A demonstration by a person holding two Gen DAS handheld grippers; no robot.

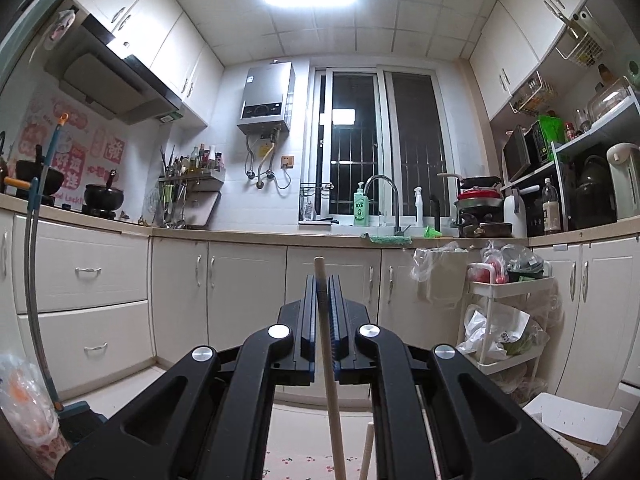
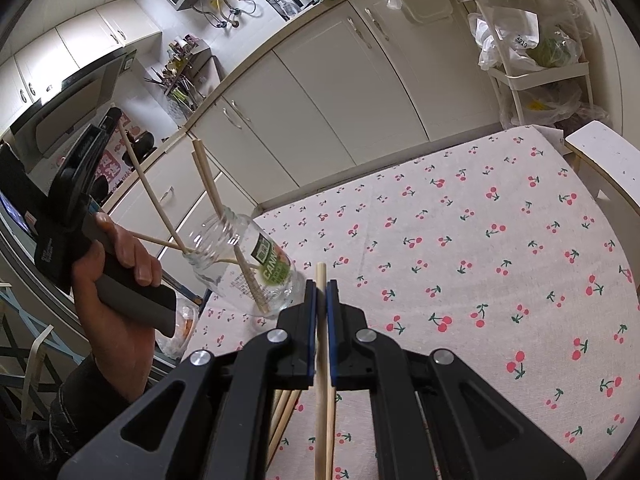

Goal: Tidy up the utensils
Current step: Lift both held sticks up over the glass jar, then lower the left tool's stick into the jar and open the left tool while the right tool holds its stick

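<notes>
Holding steady, I have the right hand-held gripper (image 2: 320, 286) pressed together on pale wooden chopsticks (image 2: 320, 360); I count two thin sticks side by side between its blue pads, their tips poking just past the fingertips. Below that gripper, a further bundle of loose wooden chopsticks (image 2: 282, 412) lies on the cherry-print tablecloth surface (image 2: 480, 240); how many I cannot tell.

To the left of the right gripper and just beyond its fingertips stands a clear glass jar with a green label (image 2: 248, 264), tilted, close to the surface's left edge. I count two sticks standing together in its mouth, plus further ones crossing there that I cannot separate cleanly. Further left, a person's hand (image 2: 120, 264) grips the handle of the left hand-held gripper (image 2: 114, 114), which is pinching one wooden chopstick (image 1: 326, 340) whose lower end reaches the jar mouth.

Ahead and to the right of the right gripper the cloth is open all the way to its far edge, beyond which come the cream cabinet doors (image 2: 320, 92). At the far right corner a white stool (image 2: 600, 160) sits just beside the surface. In the left wrist view the single stick runs between closed jaws.
</notes>
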